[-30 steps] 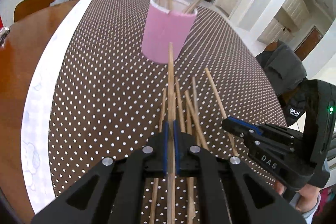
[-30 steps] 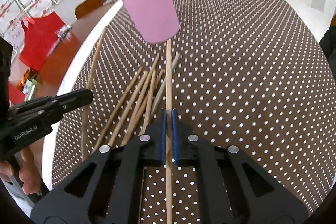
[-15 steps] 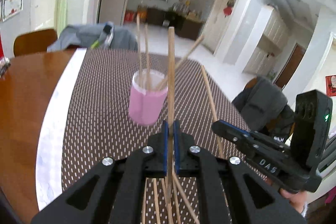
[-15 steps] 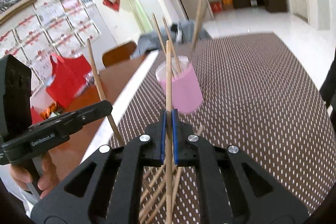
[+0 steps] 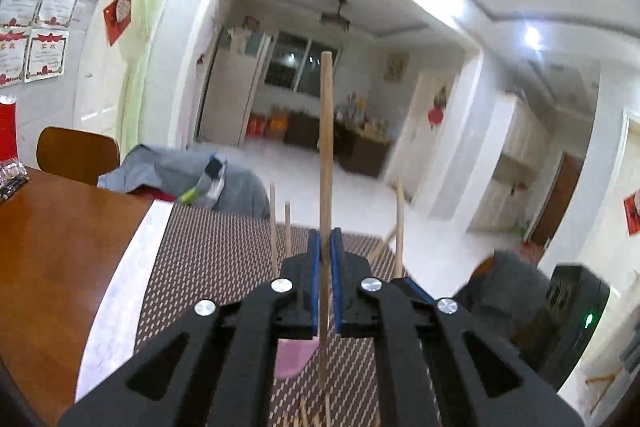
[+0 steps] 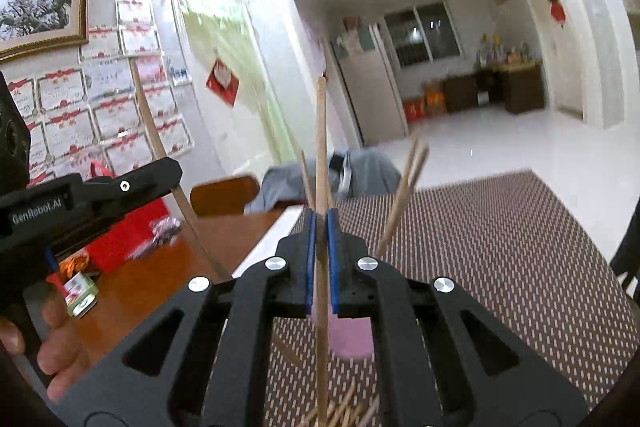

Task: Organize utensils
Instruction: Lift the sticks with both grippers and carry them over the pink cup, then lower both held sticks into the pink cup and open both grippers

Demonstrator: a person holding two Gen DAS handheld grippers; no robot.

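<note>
My left gripper [image 5: 325,239] is shut on one wooden chopstick [image 5: 325,147] that stands upright above its jaws. Below those jaws shows the pink cup [image 5: 294,357], with a few chopsticks [image 5: 273,227] sticking up out of it. My right gripper [image 6: 320,215] is likewise shut on an upright chopstick [image 6: 320,147], just in front of the pink cup [image 6: 352,339]. Both grippers hang raised above the table, side by side. The left gripper [image 6: 176,169] appears at the left of the right wrist view with its chopstick [image 6: 160,147]. Several loose chopsticks [image 6: 344,407] lie on the cloth below.
A brown dotted cloth [image 6: 480,247] covers part of the wooden table [image 6: 140,287]. A red bag [image 6: 120,227] and a small tin [image 6: 82,293] sit at the left. Chairs draped with grey clothing [image 5: 172,171] stand at the far side.
Both grippers have risen off the cloth and tilted up, each lifting one chopstick from the pile. The pink cup has dropped low in both views, behind the jaws.
</note>
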